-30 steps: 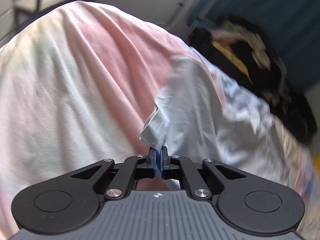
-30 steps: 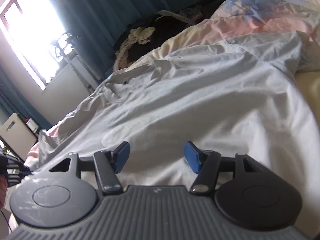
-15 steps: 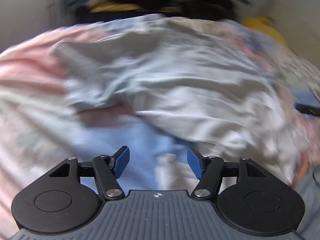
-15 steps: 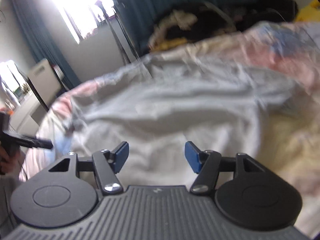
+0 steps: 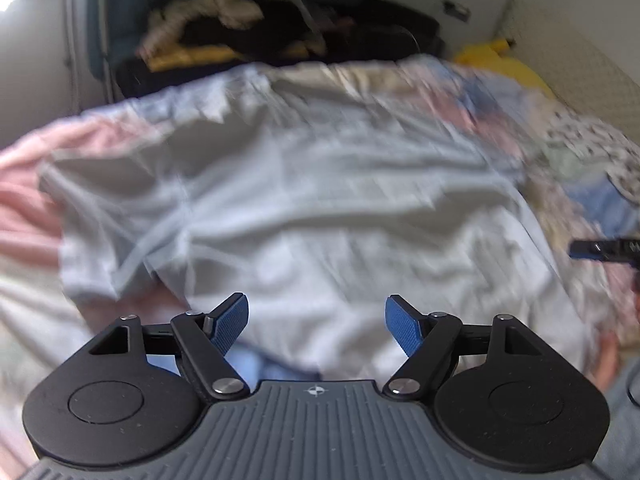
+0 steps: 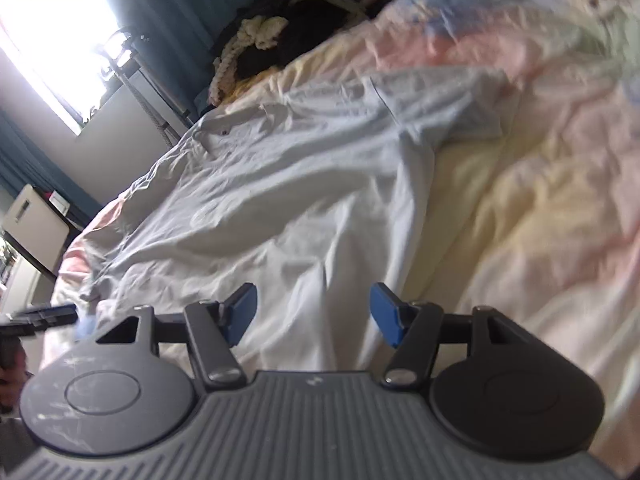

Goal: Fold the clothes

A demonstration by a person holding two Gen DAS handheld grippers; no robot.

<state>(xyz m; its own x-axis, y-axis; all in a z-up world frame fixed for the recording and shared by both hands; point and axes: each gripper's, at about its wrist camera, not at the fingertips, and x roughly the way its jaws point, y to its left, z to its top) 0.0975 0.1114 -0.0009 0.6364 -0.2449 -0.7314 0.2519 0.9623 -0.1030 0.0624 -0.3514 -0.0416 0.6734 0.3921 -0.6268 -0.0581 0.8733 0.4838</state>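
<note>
Your left gripper (image 5: 316, 322) had its blue fingers (image 5: 230, 322) opening wide at the bottom of the frame with nothing between them; the cloth lay beyond and below the tips, not pinched. Your right gripper (image 6: 313, 314) held its fingers (image 6: 240, 312) moderately apart, also empty, over the shirt's lower part.

The pale grey-white shirt (image 5: 312, 216) was spread across the middle of both views on the bed (image 6: 540, 184), collar toward the upper left in the right wrist view, one short sleeve (image 6: 444, 108) reaching toward the upper right. It looked like thin, light woven cotton: soft, limp and creased, likely to sag and slide rather than hold a line. You would probably do best to pinch it at a seamed edge such as the sleeve hem, the shoulder or the bottom corners, where the layers are thicker.

Under it, the bedding was a puffy pastel quilt in pink, cream and blue. A dark heap of clothes (image 5: 240, 28) sat at the upper centre of the left view.
</note>
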